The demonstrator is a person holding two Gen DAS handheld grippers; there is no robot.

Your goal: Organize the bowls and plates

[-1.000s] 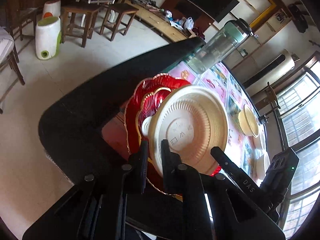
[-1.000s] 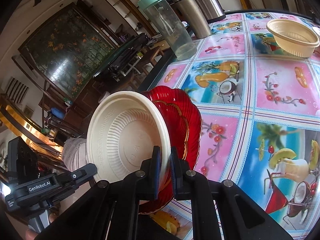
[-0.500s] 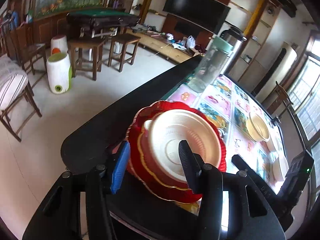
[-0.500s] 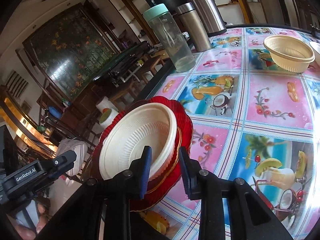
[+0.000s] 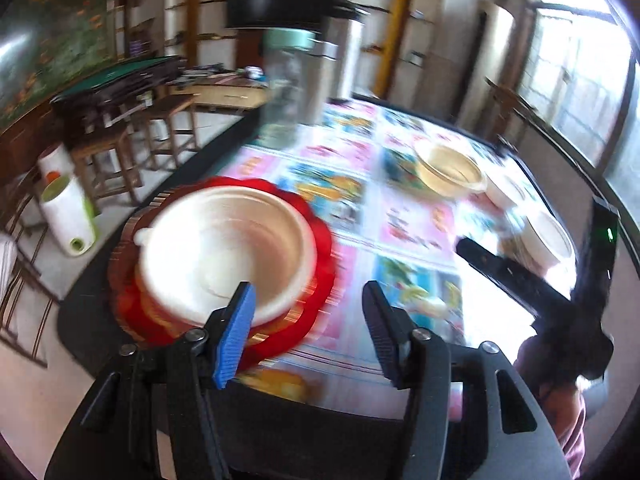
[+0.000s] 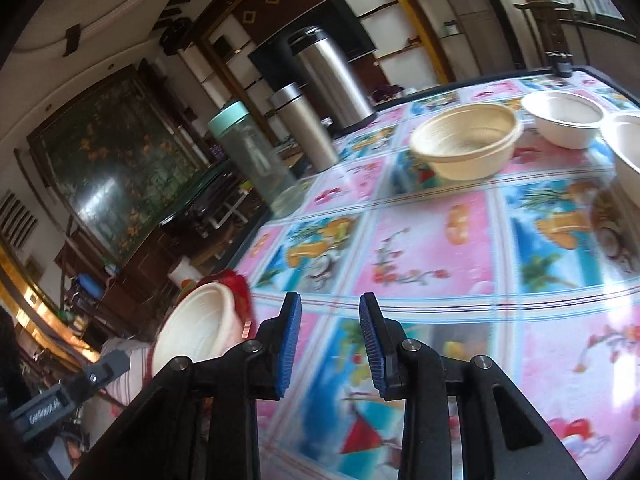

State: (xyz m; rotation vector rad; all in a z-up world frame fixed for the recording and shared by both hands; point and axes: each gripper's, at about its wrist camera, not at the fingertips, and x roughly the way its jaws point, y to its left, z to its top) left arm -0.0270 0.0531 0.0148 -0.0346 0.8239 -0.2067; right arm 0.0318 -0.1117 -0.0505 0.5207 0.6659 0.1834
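Observation:
A cream bowl (image 5: 224, 248) sits in a stack of red plates (image 5: 316, 304) at the table's near left corner; the stack also shows at the left in the right wrist view (image 6: 236, 284), with the bowl (image 6: 196, 328) on it. My left gripper (image 5: 306, 328) is open and empty, just right of the stack. My right gripper (image 6: 330, 340) is open and empty over the patterned tablecloth. A tan bowl (image 6: 464, 140) and white bowls (image 6: 564, 118) stand further back; the tan bowl also shows in the left wrist view (image 5: 448, 170).
A clear bottle with a green lid (image 6: 248, 156) and two steel flasks (image 6: 320, 76) stand at the table's far left edge. The colourful tablecloth (image 6: 432, 240) covers the table. The right gripper's body (image 5: 520, 276) shows at the right of the left wrist view. Stools and chairs stand on the floor beyond.
Both grippers let go of the cream bowl, which now rests in the red plates. Both opened wide, pulled back and swung right, toward the middle of the table.

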